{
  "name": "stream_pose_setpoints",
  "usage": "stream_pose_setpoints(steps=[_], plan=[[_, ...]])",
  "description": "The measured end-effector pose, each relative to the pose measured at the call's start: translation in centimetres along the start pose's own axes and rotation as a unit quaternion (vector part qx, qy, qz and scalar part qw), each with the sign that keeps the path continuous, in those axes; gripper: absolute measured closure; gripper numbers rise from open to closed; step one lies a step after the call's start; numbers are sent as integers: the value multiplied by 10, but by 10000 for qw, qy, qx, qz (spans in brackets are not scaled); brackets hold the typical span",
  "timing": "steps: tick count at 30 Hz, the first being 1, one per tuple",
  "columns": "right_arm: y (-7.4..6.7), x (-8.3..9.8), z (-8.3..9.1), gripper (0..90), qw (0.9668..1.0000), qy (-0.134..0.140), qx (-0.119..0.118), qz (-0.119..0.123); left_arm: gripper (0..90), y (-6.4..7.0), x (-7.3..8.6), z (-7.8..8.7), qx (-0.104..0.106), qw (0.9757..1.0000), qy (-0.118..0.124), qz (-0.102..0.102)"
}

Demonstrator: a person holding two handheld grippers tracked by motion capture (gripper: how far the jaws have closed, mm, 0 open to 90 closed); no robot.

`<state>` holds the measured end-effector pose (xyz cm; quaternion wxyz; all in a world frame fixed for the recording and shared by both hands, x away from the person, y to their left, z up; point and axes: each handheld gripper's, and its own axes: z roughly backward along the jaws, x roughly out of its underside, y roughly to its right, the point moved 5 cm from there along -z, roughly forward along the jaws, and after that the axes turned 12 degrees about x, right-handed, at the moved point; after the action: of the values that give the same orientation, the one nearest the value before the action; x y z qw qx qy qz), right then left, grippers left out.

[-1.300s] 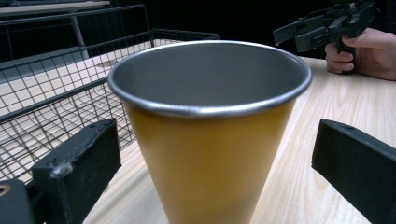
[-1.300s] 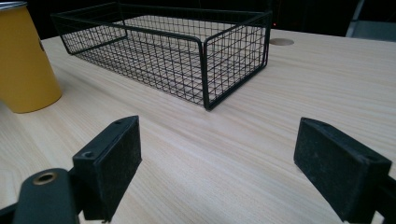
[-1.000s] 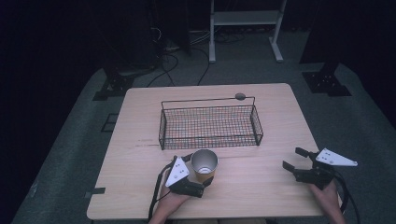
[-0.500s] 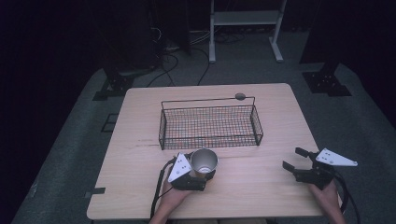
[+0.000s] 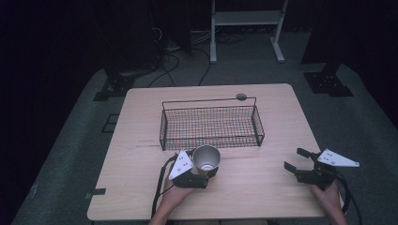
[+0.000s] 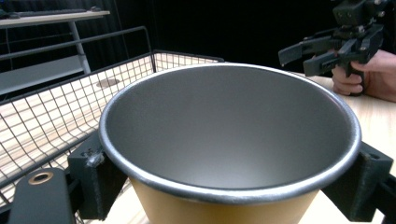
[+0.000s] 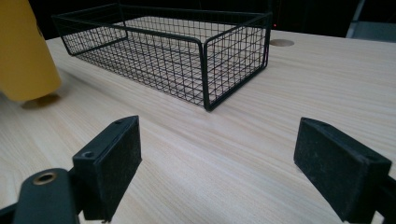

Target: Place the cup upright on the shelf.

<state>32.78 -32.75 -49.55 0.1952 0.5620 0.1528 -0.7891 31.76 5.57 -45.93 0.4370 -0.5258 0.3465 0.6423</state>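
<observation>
Since a second ago my left tongs (image 5: 205, 169) have carried the cup (image 5: 206, 158) a little forward toward the wire basket (image 5: 211, 125), while my right tongs (image 5: 297, 160) have stayed where they were at the right of the desk (image 5: 263, 187); the left tongs are clamped on the cup, one black pad pressed against each side of its yellow wall just under the metal rim, as the left gripper view shows; the cup is upright with its mouth open to the top, its grey inside bare, and it sits just in front of the basket's near wall; from the right gripper view the cup's base looks slightly tipped; my right tongs stand wide apart with only bare wood between the pads, well apart from the cup and basket.
</observation>
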Motion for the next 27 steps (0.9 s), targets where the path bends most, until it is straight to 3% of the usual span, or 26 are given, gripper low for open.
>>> stream_pose_setpoints(steps=[13,27], plan=[[0,0,0,139,10000,3,2,-8,130,-7,-22,-3,101,9998,180,-35],[0,0,0,139,10000,17,-6,-23,130,-28,-54,-7,155,9995,280,-32]])
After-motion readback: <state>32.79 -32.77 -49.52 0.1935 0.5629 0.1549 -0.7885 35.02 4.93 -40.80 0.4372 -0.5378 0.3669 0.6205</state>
